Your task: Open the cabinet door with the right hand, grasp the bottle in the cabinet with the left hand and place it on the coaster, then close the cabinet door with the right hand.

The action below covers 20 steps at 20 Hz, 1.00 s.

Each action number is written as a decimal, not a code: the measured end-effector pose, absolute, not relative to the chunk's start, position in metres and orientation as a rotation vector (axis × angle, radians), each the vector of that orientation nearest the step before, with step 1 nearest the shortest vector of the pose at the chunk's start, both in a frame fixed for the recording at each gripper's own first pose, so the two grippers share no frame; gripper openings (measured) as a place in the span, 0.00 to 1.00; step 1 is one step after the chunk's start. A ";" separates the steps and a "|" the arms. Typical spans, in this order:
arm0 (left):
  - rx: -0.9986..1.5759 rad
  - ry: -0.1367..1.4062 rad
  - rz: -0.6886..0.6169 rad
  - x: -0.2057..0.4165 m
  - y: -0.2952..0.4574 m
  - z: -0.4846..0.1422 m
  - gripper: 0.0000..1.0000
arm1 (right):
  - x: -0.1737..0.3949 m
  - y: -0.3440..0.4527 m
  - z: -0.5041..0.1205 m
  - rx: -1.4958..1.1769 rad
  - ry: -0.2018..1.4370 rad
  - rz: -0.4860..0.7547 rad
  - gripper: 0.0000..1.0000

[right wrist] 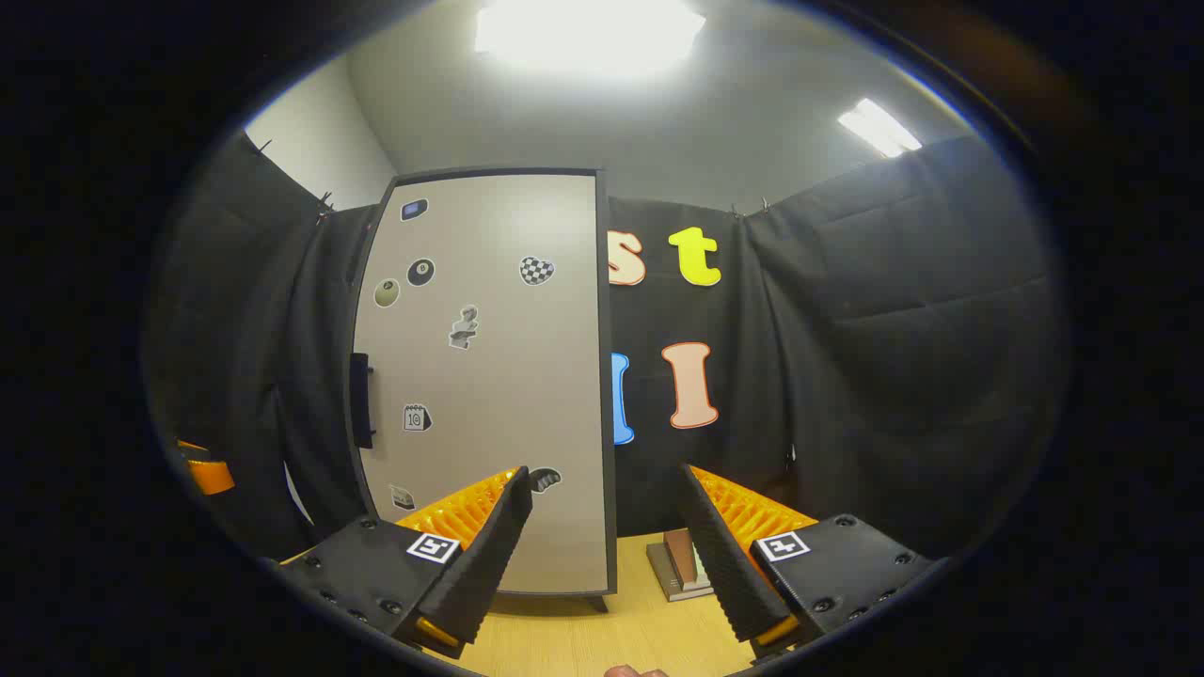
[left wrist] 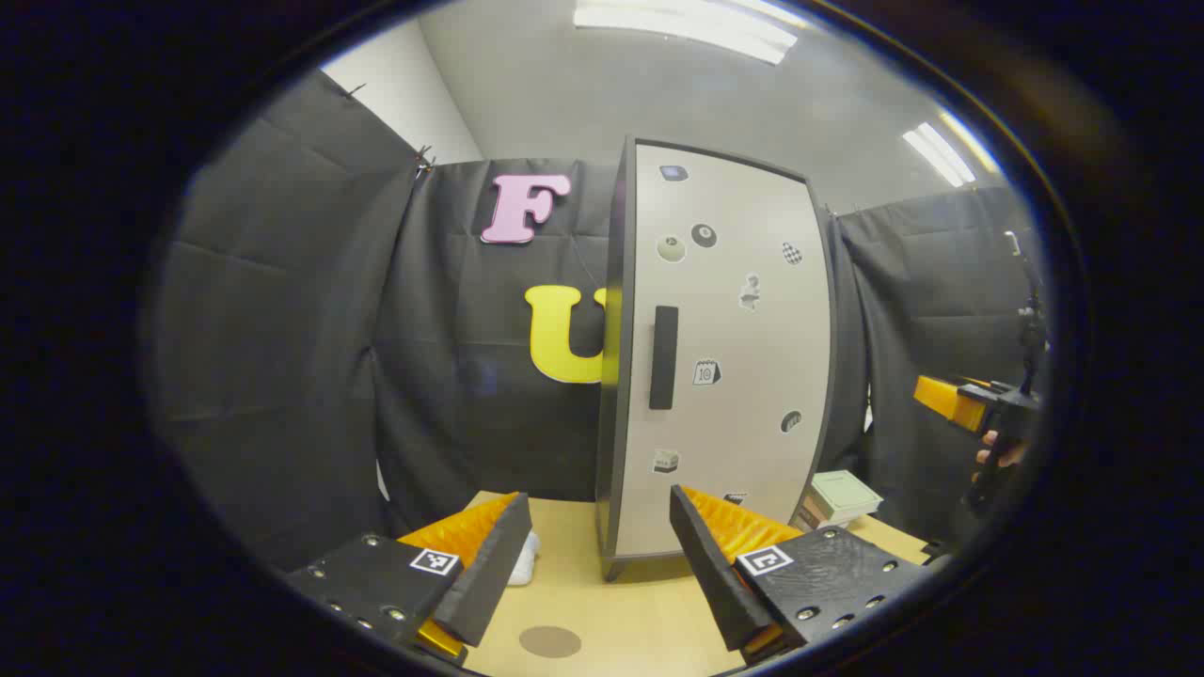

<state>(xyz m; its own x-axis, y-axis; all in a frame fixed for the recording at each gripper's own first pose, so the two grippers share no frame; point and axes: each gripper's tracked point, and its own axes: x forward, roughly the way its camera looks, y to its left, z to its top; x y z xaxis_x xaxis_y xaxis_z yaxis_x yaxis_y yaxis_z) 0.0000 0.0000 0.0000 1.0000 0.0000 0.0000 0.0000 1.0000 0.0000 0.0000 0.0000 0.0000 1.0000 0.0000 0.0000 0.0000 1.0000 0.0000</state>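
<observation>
A: State of each hand-held gripper?
B: Left hand-held gripper (left wrist: 600, 564) released, lower centre; right hand-held gripper (right wrist: 607, 550) released, likewise.
A: Cabinet?
B: Cabinet (left wrist: 724, 348) upright on the bench (left wrist: 621, 611), centre frame, door (right wrist: 484, 376) closed, handle (left wrist: 663, 357) vertical. Contents hidden. Coaster (left wrist: 550, 641) lies bottom centre.

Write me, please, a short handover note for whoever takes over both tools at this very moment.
Left tool: open, holding nothing, above the light wooden table.
Right tool: open, holding nothing, facing the tall beige cabinet door with stickers.
Door shut; its black vertical handle untouched. Round brown coaster lies bare on the table before the left tool.
Done: nothing. Left: open door, move bottle to coaster, close door.
</observation>
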 end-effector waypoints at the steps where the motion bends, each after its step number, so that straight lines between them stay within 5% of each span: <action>1: -0.003 0.001 0.000 0.002 0.000 -0.002 0.89 | 0.001 0.001 0.000 0.001 0.001 0.002 0.99; 20: -0.009 0.053 0.050 -0.009 0.010 -0.027 0.89 | 0.020 0.026 0.007 0.017 0.037 0.072 0.99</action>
